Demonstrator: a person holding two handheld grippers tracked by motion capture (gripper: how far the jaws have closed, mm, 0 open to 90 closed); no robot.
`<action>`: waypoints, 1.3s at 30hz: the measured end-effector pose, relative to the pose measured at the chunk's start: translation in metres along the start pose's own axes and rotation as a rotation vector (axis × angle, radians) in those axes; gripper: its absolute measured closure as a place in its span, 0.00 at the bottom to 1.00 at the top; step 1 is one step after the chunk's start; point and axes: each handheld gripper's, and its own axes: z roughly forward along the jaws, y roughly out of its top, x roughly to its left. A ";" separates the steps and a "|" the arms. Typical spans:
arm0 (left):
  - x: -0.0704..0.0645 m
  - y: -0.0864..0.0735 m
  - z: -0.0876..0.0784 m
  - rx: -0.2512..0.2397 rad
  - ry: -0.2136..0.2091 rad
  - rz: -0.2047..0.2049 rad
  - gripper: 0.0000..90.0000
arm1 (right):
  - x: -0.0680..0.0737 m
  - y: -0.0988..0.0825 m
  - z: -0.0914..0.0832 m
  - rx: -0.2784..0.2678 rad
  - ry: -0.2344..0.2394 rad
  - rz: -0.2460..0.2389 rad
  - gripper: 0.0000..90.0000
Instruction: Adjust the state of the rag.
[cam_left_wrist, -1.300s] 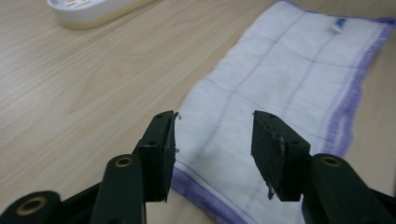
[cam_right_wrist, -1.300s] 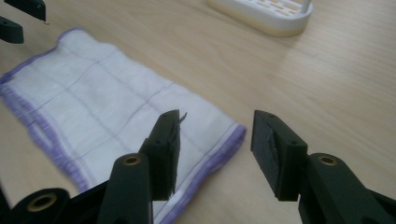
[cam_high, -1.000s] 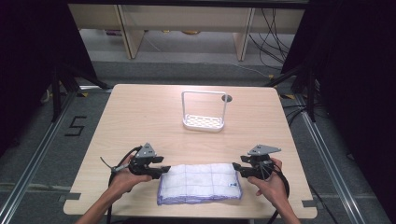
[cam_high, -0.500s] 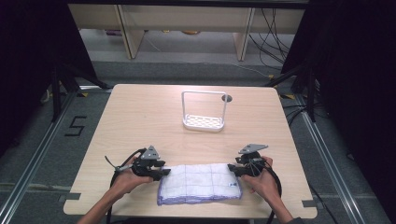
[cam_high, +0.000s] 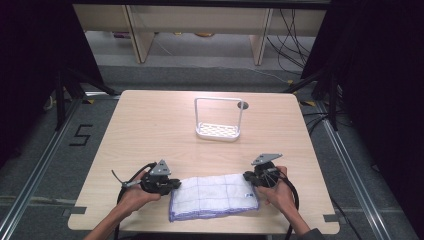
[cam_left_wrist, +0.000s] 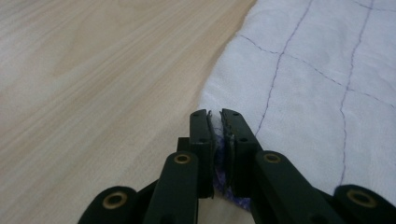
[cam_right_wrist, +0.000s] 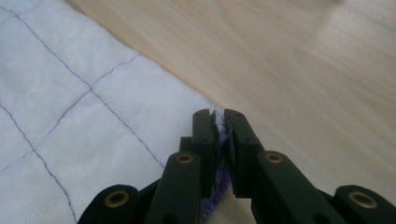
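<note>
**Cloth pinched at both ends by tongs**

Cloth (cam_high: 214, 196), white with a purple stitched grid and purple hem, lies flat on the tabletop (cam_high: 150, 130) between the two tongs. Left tongs (cam_high: 172, 185) have just been closing and now pinch the cloth's left edge; the left gripper view shows the hem caught between the pressed jaws. Right tongs (cam_high: 246, 177) have likewise just been closing and now pinch the cloth's right edge at a corner, with fabric visible between the jaws in the right gripper view. Each tool is carried by a hand, and both sit low at the tabletop. White wire rack (cam_high: 218, 120) stands upright, well beyond both tongs.
</note>
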 end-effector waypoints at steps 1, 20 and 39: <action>-0.002 -0.002 -0.002 0.000 0.009 -0.007 0.92 | 0.000 0.005 -0.002 0.021 0.006 0.007 0.94; -0.078 -0.017 -0.011 -0.044 -0.085 0.122 0.93 | -0.011 0.107 0.066 0.053 0.076 -0.198 0.94; -0.102 -0.005 -0.002 -0.128 -0.147 0.054 0.55 | -0.004 0.133 0.076 -0.057 0.119 -0.150 0.65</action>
